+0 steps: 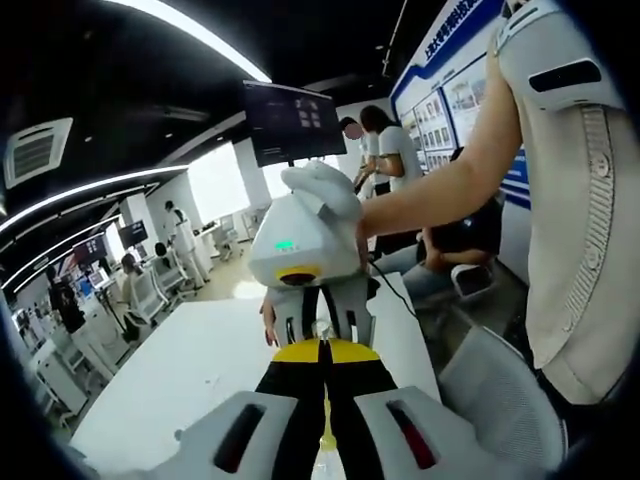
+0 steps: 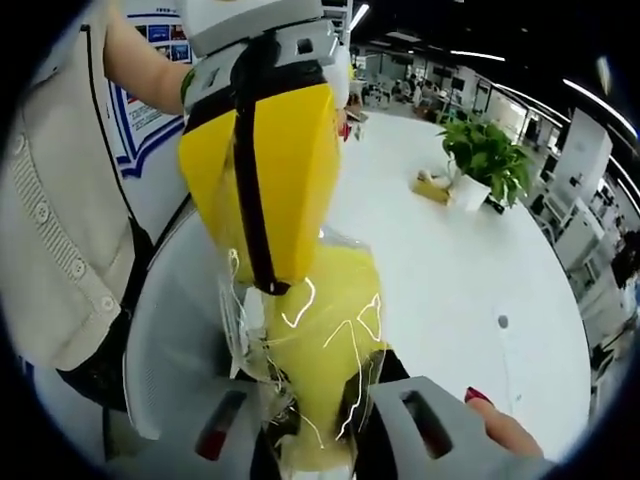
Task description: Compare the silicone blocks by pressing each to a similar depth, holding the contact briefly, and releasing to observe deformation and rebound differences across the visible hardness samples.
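The yellow silicone block in clear plastic wrap [image 2: 325, 340] is held above the white bench [image 2: 450, 260] edge. Right gripper [image 2: 320, 420] fingers pinch it; left gripper [image 2: 265, 270] fingers close on its top, squeezing for comparison.

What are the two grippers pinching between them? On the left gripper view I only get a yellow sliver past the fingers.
Observer: The right gripper view shows a yellow block inside a clear plastic bag, held between the right gripper's fingers.
Operator: And where does the left gripper take hold?
Observer: The left gripper comes in from above, its fingers closed on the top of the bag.
Operator: Is anything else on the table?
Observer: A potted plant stands on the white table, well apart from both grippers.
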`<state>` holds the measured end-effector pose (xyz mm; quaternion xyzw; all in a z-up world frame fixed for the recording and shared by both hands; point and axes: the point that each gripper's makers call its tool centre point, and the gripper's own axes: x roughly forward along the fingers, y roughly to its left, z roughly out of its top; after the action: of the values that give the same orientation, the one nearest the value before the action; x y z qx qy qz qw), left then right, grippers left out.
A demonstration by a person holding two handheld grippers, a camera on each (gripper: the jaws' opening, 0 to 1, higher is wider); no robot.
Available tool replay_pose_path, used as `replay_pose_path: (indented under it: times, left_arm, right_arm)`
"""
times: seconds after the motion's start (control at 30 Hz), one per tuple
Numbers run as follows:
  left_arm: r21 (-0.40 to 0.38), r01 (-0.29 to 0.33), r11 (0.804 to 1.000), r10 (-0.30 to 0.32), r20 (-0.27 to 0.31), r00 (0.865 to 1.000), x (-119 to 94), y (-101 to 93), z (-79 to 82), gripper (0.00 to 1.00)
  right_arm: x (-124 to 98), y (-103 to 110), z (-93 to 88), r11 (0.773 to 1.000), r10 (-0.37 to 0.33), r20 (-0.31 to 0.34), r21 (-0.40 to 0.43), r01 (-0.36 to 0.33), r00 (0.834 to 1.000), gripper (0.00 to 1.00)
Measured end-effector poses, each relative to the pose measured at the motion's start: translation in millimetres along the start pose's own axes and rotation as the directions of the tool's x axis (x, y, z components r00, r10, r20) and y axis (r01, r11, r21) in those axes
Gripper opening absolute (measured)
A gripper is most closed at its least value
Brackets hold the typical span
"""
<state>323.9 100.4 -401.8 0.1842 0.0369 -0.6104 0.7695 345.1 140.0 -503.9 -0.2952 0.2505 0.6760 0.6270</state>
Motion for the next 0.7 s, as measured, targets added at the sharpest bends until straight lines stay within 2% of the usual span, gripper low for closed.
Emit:
replay_pose_path:
  times: [0.07, 0.2, 0.3, 0.7]
  left_arm:
    - [-0.001, -0.002, 1.000, 0.002, 0.000, 1.000, -0.2, 0.8, 0.2, 0.00]
    - [-0.002, -0.003, 1.000, 0.003, 0.000, 1.000, -0.2, 0.2, 0.2, 0.00]
    - [-0.002, -0.004, 1.000, 0.004, 0.000, 1.000, -0.2, 0.4, 0.4, 0.00]
    - [-0.001, -0.006, 1.000, 0.006, -0.002, 1.000, -3.8, 4.5, -1.9, 0.00]
  right_arm:
    - [0.3, -3.0, 1.5, 1.000, -0.016, 0.009, -0.023, 0.016, 1.000, 0.09]
    - [2.2, 0.5, 2.8, 0.999, 0.021, 0.022, 0.026, -0.021, 1.000, 0.10]
    - [3.2, 1.7, 4.5, 0.999, 0.025, 0.035, 0.031, -0.026, 0.999, 0.11]
    - [5.2, 3.8, 6.0, 0.999, 0.029, 0.028, 0.022, -0.029, 0.999, 0.15]
